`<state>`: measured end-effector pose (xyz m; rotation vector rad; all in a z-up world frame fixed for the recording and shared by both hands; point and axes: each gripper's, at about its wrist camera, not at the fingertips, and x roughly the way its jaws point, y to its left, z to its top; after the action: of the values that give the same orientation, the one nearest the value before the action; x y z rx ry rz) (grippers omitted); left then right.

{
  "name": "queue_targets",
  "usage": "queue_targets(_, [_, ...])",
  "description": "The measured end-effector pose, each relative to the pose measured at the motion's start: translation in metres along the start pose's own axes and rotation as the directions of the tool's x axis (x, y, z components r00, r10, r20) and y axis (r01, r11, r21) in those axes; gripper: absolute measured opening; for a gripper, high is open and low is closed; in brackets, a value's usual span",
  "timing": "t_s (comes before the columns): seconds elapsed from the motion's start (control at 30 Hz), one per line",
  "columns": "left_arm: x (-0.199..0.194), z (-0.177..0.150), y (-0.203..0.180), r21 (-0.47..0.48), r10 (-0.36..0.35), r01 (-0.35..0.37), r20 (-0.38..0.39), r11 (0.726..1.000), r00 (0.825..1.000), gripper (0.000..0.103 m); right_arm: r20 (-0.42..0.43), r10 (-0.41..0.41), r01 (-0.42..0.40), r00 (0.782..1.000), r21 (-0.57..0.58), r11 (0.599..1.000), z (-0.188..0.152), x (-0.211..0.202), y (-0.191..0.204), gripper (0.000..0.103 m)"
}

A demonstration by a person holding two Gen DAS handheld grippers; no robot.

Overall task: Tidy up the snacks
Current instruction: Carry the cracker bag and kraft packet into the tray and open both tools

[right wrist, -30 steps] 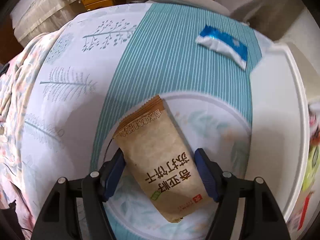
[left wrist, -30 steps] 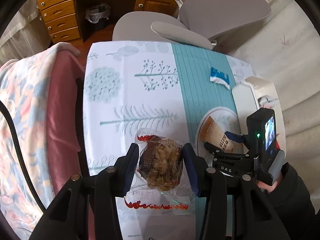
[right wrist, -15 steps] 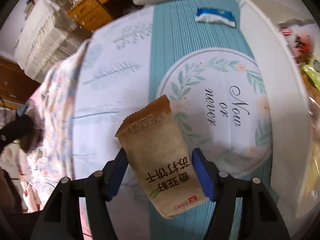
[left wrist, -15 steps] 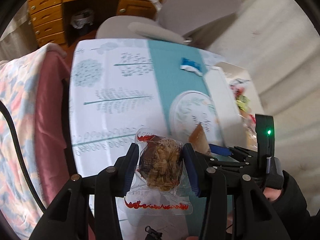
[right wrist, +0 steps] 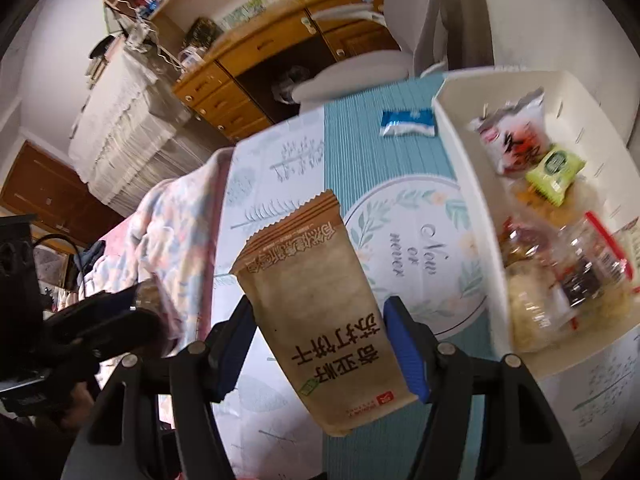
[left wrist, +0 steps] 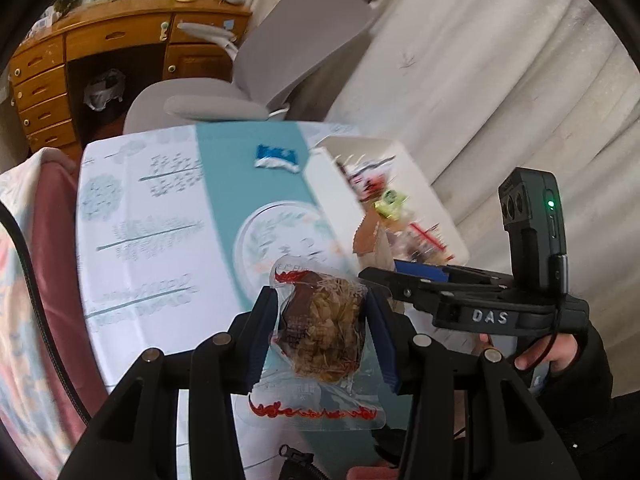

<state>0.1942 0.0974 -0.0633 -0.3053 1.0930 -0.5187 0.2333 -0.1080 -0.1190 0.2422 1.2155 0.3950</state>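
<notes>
Both packets are now lifted off the tablecloth (right wrist: pixel 280 152), carried toward the white plastic bin (right wrist: pixel 472 184): delivery phase. Left gripper (left wrist: pixel 322 320) pinches a clear-wrapped shredded pastry (left wrist: pixel 324 320). Right gripper (right wrist: pixel 320 336), jaws slightly narrowed, pinches a flat brown paper cracker packet (right wrist: pixel 316 304), uncrushed, beside the bin.

Both grippers now stand clear above the table (left wrist: pixel 132 240) instead of low over it. The right gripper (right wrist: pixel 320 344) carries the brown biscuit packet (right wrist: pixel 320 320) off the round printed mat (right wrist: pixel 416 248), leaving the mat's lettering uncovered. The left gripper (left wrist: pixel 322 332) carries the clear-wrapped pastry (left wrist: pixel 324 332) up off the cloth. The white bin (right wrist: pixel 472 200) with its snacks comes into full view. The right jaws have closed slightly further on the packet.
</notes>
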Motion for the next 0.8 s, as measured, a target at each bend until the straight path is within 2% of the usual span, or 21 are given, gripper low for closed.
queue_targets(0.07, [0.007,0.004,-0.016,-0.011,-0.013,0.013,0.02,1.0,1.0,0.044,0.002,0.02,-0.02,1.0,-0.021,1.0,0.003,-0.014,-0.008,0.065])
queue_targets(0.2, [0.021,0.011,-0.044,-0.016,0.006,-0.006,0.045,1.0,0.999,0.044,0.004,0.038,-0.038,0.999,-0.057,0.998,0.013,-0.036,-0.028,0.065])
queue_targets(0.47, [0.061,0.036,-0.1,-0.06,0.017,-0.011,0.102,0.998,0.995,0.045,-0.006,0.058,-0.058,0.998,-0.112,0.992,0.035,-0.069,-0.086,0.065])
queue_targets(0.8, [0.138,0.07,-0.154,-0.074,0.002,0.004,0.078,0.997,0.997,0.045,-0.039,0.03,-0.033,0.999,-0.091,0.995,0.052,-0.08,-0.168,0.066])
